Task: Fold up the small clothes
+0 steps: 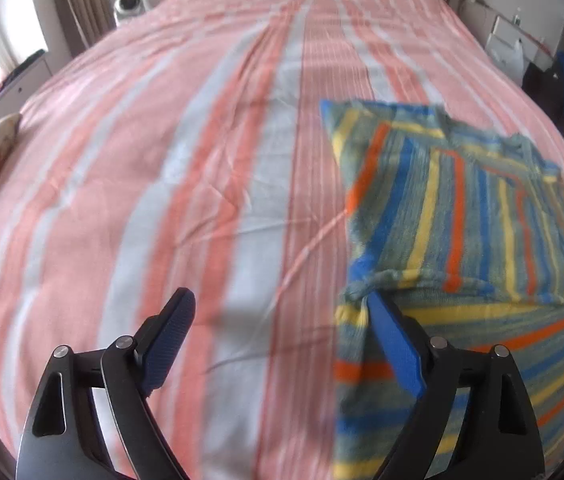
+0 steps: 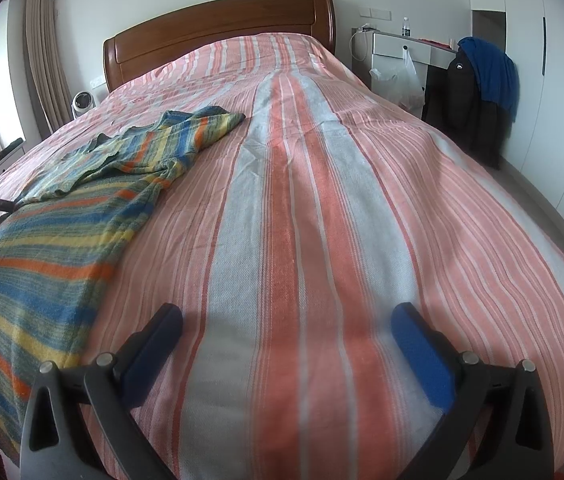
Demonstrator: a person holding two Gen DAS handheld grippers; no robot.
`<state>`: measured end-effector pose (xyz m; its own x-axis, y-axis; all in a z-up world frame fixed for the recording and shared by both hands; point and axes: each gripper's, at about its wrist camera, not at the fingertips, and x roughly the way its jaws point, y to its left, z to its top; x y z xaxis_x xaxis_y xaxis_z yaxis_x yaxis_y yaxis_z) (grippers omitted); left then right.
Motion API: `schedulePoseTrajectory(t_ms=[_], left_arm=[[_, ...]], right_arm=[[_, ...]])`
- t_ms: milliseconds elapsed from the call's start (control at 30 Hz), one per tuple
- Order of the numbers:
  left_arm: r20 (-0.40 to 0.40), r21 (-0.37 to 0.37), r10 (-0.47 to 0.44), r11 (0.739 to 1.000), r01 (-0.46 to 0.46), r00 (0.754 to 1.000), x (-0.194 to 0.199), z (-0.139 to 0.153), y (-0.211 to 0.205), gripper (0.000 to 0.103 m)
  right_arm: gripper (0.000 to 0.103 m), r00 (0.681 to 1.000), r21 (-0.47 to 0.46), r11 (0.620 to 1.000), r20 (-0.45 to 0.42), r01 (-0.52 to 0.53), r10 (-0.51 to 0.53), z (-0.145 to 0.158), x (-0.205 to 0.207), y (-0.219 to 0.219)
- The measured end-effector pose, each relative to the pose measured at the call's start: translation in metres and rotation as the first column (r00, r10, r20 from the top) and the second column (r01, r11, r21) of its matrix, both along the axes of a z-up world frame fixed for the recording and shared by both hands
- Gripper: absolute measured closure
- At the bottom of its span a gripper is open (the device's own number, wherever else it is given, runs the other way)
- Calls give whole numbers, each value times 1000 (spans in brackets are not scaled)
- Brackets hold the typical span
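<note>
The left tool (image 1: 280,312) is spread wide, its right pad touching the edge of the striped knit shirt (image 1: 461,216) at a fold; nothing is pinched. The right tool (image 2: 287,322) is spread too, over bare bedspread, with the shirt lying to its left and ahead. The shirt looks light, soft and floppy, partly folded with a sleeve laid across; it should drape and wrinkle, so the hem corners or folded edge seem best to take hold of. The striped pink bedspread (image 2: 321,184) is soft and may bunch. Beyond stand a wooden headboard (image 2: 218,24), nightstand (image 2: 397,46) and hanging jackets (image 2: 477,92).
</note>
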<state>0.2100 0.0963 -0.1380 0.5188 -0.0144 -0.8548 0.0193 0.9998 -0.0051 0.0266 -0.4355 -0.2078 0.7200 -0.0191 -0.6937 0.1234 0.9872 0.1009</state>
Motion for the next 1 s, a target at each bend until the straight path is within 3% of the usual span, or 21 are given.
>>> schedulePoseTrajectory(t_ms=[133, 267, 400, 467, 500, 533, 600, 667, 800, 867, 900, 967, 1000], left_arm=[[35, -65, -30, 997, 32, 999, 9, 23, 8, 14], [-19, -162, -135, 978, 130, 991, 59, 27, -12, 12], [-80, -144, -173, 976, 161, 982, 99, 11, -41, 17], [-112, -128, -163, 981, 149, 980, 108, -2, -47, 38], [-120, -137, -160, 980, 143, 980, 112, -8, -48, 83], [-118, -138, -149, 982, 133, 982, 114, -12, -49, 98], [-85, -138, -47, 990, 35, 995, 111, -12, -36, 99], [-80, -188, 25, 981, -40, 996, 107, -17, -23, 99], [-64, -145, 41, 988, -50, 997, 102, -19, -30, 98], [-73, -154, 74, 984, -85, 995, 101, -18, -27, 88], [-77, -160, 80, 983, -92, 994, 99, -17, -26, 79], [-78, -147, 75, 985, -86, 994, 92, -8, -26, 54], [-69, -131, 64, 989, -73, 996, 87, -3, -24, 34]], right_arm=[[0, 1000, -1, 1000, 0, 1, -1, 0, 0, 0], [0, 1000, -5, 1000, -2, 1, -1, -1, 1, -1], [0, 1000, -6, 1000, -2, 2, -2, -2, 2, -2], [0, 1000, -7, 1000, -2, 2, -2, -2, 2, -1], [0, 1000, -7, 1000, -1, 2, -2, -2, 2, -1], [0, 1000, -8, 1000, 0, 1, -1, -2, 2, -1], [0, 1000, -9, 1000, 3, 0, 0, -3, 3, -2], [0, 1000, -9, 1000, 4, -1, 1, -3, 5, -4], [0, 1000, -13, 1000, 7, -1, 1, -4, 5, -4], [0, 1000, -11, 1000, 6, -1, 1, -4, 4, -3], [0, 1000, -11, 1000, 5, -1, 1, -4, 4, -3], [0, 1000, -11, 1000, 6, -1, 1, -4, 4, -2], [0, 1000, -12, 1000, 6, -1, 1, -4, 4, -3]])
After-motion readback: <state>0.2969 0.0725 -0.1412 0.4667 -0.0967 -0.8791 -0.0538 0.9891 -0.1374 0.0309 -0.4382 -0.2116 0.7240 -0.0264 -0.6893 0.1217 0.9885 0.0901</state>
